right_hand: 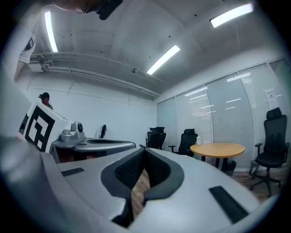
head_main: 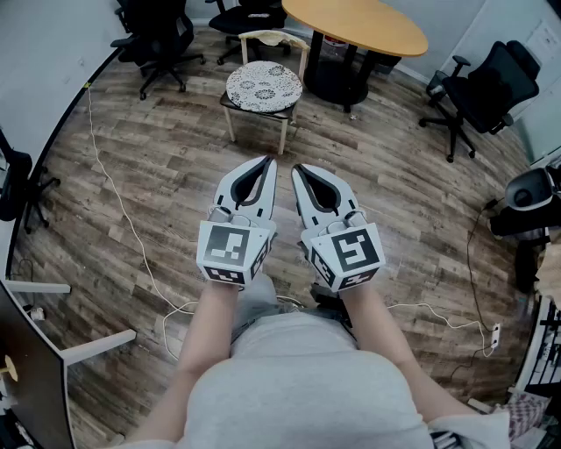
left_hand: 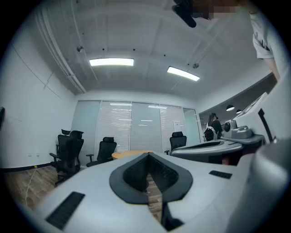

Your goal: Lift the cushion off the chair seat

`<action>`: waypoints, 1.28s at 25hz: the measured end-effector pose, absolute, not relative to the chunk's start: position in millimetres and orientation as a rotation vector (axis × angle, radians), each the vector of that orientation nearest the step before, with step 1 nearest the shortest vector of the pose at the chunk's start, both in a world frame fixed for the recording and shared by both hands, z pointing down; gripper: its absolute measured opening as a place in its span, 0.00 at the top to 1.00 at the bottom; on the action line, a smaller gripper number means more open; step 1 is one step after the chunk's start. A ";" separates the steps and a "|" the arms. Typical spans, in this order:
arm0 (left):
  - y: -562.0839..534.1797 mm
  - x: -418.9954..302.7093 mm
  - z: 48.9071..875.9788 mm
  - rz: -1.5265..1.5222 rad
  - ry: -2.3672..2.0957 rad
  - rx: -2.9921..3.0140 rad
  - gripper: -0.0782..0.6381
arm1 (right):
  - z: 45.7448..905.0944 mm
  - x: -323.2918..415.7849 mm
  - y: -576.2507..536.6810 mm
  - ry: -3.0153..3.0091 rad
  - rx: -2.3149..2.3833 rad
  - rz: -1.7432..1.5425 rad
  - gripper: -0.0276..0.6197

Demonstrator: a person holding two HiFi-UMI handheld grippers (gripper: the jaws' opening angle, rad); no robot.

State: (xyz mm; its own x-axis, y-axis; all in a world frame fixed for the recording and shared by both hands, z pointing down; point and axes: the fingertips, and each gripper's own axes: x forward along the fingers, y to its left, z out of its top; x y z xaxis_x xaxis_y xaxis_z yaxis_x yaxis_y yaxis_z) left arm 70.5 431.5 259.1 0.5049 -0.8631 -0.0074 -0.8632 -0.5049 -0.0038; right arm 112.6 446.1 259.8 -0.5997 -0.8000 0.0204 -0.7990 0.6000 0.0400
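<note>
The cushion [head_main: 264,85] is round and pale, covered in a dark pattern (lace or flowers, too small to tell which). It lies flat on the seat of the chair [head_main: 273,35], covers nearly the whole seat, and has not been lifted. The chair has a light wooden frame with a curved backrest and slim legs. It stands upright on the wood-plank floor [head_main: 158,193], its backrest on the side toward the round table [head_main: 368,26] near it.
</note>
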 end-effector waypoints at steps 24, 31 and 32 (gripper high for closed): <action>313.6 3.8 262.7 0.043 1.457 -2.791 0.89 | 266.9 42.4 332.0 -2.718 1.472 -0.019 0.92; 283.2 -17.7 266.8 0.050 1.440 -2.806 0.89 | 265.3 19.1 298.6 -2.716 1.493 -0.029 0.92; 279.6 -20.8 267.2 0.052 1.444 -2.805 0.89 | 265.5 16.5 295.5 -2.719 1.488 -0.029 0.92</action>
